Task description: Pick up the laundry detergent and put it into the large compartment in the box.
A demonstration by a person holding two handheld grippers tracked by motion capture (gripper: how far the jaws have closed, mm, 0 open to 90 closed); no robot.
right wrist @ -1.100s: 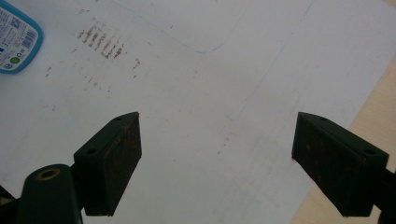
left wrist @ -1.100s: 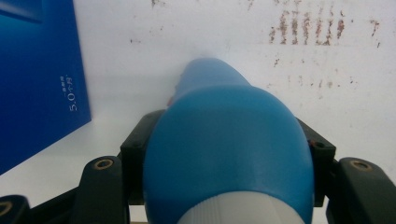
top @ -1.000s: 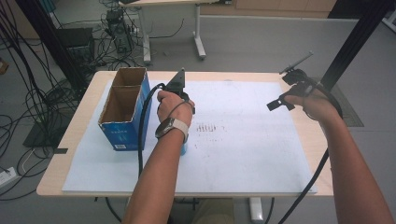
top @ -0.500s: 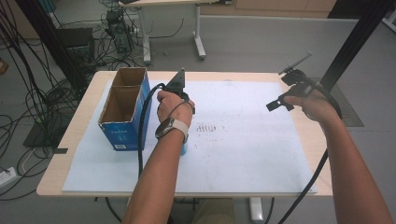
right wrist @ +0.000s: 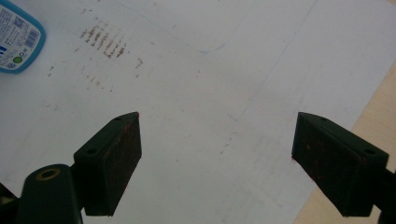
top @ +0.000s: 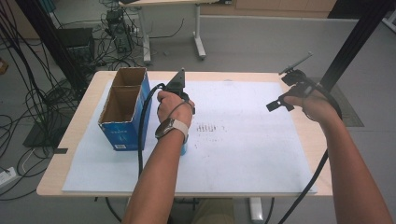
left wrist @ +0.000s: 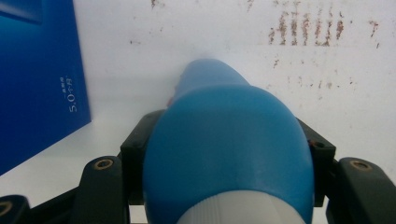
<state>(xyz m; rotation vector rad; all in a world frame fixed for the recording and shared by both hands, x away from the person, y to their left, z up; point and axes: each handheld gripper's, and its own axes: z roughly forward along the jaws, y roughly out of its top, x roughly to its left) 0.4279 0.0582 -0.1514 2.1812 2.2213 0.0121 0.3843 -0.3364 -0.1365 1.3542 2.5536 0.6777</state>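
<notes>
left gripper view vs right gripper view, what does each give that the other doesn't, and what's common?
Left gripper view: the left gripper is shut on a blue bottle with a white band near the camera; a blue box with white print stands on the left. Right gripper view: the right gripper has its jaws wide apart with nothing between them, over a strip of bare wooden table at the right edge. Both: the white sheet with rows of brown marks.
</notes>
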